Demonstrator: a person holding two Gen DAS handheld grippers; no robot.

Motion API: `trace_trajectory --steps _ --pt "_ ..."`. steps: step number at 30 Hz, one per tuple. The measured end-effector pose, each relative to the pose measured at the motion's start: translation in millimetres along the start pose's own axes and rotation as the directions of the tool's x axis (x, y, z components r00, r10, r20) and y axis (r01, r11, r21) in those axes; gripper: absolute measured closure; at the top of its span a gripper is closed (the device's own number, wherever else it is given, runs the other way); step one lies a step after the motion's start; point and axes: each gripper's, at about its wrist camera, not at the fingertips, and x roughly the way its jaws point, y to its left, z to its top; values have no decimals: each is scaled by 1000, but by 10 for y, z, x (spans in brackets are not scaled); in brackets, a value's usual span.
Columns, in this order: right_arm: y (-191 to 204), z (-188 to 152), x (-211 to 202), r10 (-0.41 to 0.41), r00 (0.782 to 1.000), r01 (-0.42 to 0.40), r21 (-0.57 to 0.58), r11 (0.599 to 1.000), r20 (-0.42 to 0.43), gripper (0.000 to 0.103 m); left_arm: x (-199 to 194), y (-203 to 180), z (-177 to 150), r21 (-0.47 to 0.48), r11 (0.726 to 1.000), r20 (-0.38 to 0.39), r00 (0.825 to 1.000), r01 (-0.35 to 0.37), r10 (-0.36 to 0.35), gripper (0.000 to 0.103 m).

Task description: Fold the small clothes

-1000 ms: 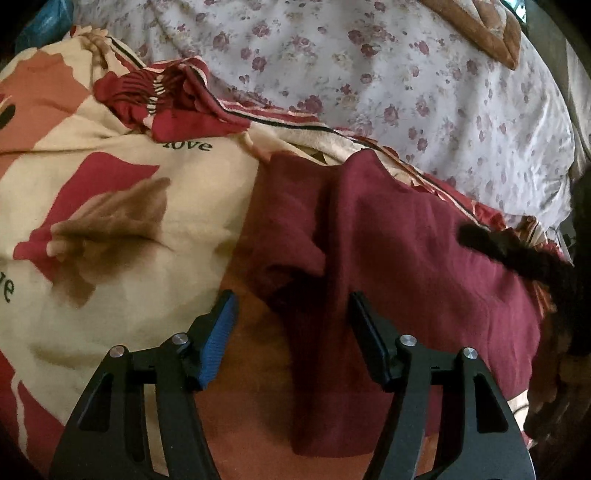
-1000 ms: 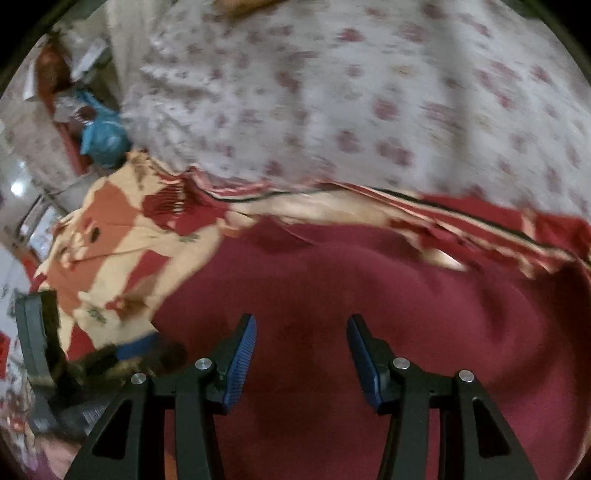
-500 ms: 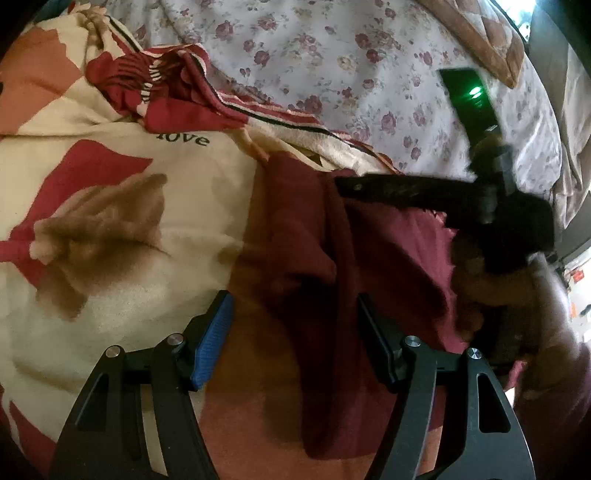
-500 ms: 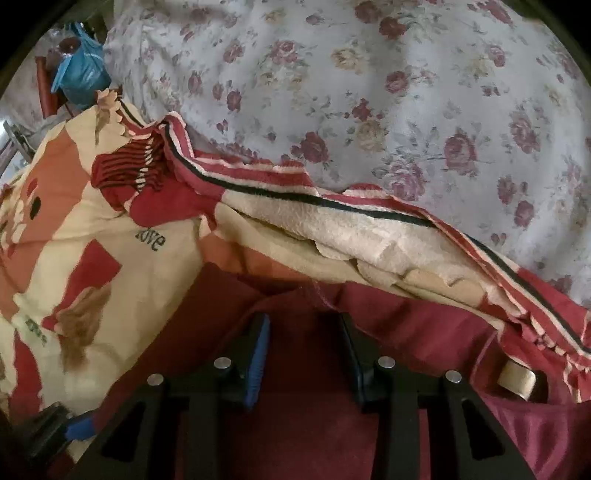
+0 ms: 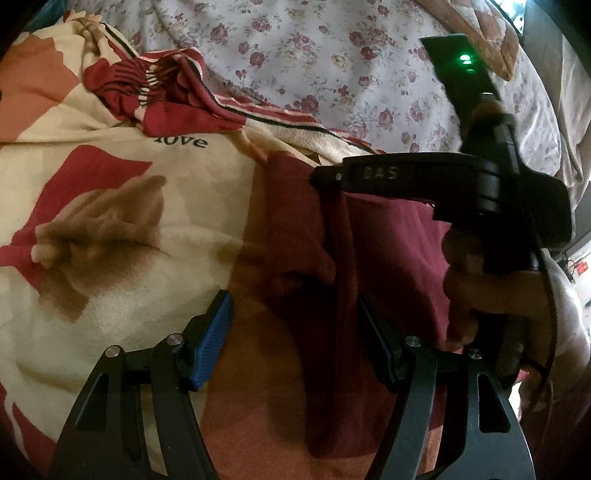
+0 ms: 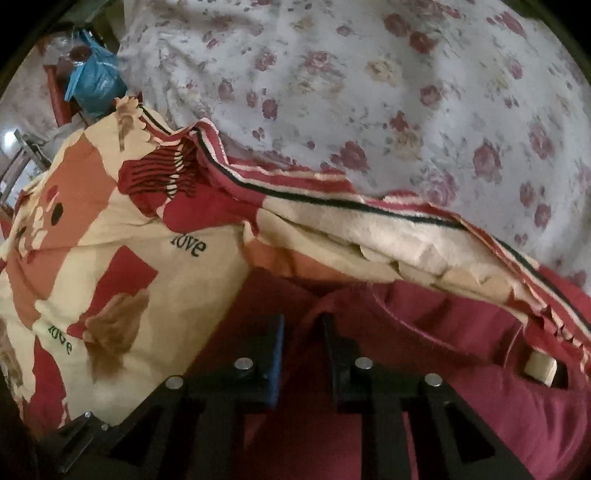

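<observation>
A dark red garment (image 5: 391, 240) lies crumpled on a cream, red and orange blanket (image 5: 110, 258). My left gripper (image 5: 295, 325) is open and hovers over the garment's left fold, fingers either side of it. My right gripper (image 6: 301, 332) has its jaws nearly closed on a raised fold of the dark red garment (image 6: 406, 406) near its top edge. The right gripper also shows in the left wrist view (image 5: 328, 177), held by a hand above the garment's upper edge.
A white floral bedsheet (image 6: 369, 92) lies beyond the blanket (image 6: 110, 240). A blue bag (image 6: 96, 81) sits off the bed at the far left. A pale tag (image 6: 541, 367) shows at the garment's right. A brown patterned cushion (image 5: 495, 33) lies at the far right.
My right gripper moved in to the garment's upper edge and narrowed its jaws around a fold. My left gripper stayed open, shifting slightly closer.
</observation>
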Motion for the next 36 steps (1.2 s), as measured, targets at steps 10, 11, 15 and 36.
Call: trace_trajectory --steps 10,11,15,36 --pt "-108 -6 -99 113 992 -108 89 990 -55 82 -18 14 -4 -11 1000 -3 1000 12 -12 34" --pt "-116 -25 -109 139 988 -132 101 986 -62 72 -19 23 -3 -18 1000 -3 1000 17 -17 34" --pt "-48 -84 -199 155 986 -150 89 985 -56 58 -30 82 17 -59 997 -3 999 50 -51 34" --pt "80 -56 -59 31 996 -37 -71 997 -86 75 -80 53 54 -73 983 38 986 168 -165 34"
